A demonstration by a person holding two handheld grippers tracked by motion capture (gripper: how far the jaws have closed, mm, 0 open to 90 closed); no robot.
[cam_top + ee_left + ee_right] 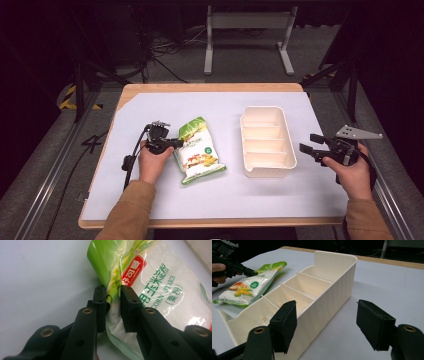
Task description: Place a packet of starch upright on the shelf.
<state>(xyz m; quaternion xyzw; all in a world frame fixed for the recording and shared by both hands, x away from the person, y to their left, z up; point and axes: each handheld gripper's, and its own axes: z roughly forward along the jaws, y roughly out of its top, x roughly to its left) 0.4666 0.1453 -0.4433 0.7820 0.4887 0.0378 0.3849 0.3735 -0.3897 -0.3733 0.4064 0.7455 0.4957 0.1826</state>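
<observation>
Left gripper (113,293): jaws clamped on corn starch bag (200,150) edge | right gripper (325,327): jaws apart beside divided tray (267,170) | advice: lift slowly, watch film slip, bag sagging.

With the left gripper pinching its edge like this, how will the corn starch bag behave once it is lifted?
The corn starch bag will probably sag: the left gripper pinches only a crumpled fold of film at its edge. Its glossy film may slip between the jaws. It looks plump with powder, so the contents will likely slump downward.
</observation>
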